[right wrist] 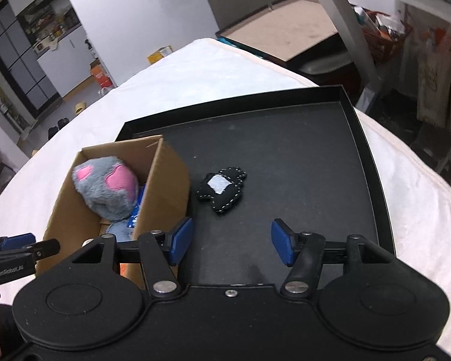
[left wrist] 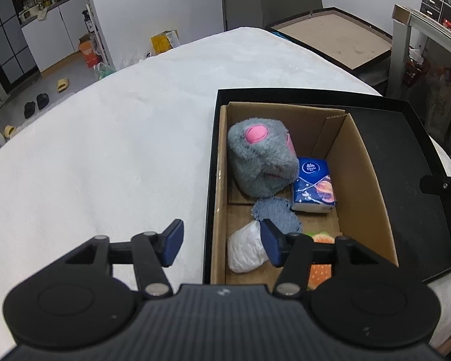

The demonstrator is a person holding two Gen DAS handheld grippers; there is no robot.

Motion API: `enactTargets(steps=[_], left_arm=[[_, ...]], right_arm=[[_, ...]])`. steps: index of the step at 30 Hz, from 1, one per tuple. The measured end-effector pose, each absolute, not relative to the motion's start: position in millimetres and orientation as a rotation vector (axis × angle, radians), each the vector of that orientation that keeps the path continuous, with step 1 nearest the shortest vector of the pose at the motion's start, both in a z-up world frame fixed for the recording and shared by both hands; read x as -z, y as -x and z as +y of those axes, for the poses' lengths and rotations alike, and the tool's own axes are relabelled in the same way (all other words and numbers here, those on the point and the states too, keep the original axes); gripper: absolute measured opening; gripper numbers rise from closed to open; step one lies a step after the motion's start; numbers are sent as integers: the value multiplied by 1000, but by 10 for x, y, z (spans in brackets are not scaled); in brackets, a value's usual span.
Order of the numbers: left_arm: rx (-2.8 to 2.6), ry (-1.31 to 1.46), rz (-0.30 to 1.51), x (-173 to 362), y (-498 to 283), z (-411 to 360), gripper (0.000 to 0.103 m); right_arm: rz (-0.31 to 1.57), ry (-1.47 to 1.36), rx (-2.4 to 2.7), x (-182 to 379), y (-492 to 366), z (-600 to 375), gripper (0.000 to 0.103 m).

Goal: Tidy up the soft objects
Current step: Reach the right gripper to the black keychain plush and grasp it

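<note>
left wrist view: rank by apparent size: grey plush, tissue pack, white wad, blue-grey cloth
1. grey plush, clearly largest.
2. tissue pack.
3. white wad and blue-grey cloth: look alike; both are partly hidden by the left gripper's finger and sit nearer the camera, so no ranking between them.

Tray floor (right wrist: 285,156) open round black pouch (right wrist: 222,191); cardboard box wall (right wrist: 165,186) blocks left side.

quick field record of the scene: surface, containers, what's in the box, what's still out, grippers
surface: white cloth
containers: cardboard box standing in black tray
in box: grey plush, tissue pack, blue cloth, white bundle, orange toy
still out: black felt toy on tray floor
left gripper: open, empty
right gripper: open, empty
</note>
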State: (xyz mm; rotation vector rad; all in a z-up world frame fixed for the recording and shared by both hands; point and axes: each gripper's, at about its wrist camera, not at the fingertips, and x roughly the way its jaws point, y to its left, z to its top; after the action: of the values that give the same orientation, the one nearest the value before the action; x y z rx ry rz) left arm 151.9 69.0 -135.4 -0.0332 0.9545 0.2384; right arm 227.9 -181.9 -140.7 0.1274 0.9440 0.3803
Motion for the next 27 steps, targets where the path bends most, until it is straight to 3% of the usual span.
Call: enactTargets(steps=[27], left_arm=[[-316, -71, 1033, 1579, -1987, 573, 62]], right_arm=[[984, -187, -508, 2007, -3048, -1556, 55]])
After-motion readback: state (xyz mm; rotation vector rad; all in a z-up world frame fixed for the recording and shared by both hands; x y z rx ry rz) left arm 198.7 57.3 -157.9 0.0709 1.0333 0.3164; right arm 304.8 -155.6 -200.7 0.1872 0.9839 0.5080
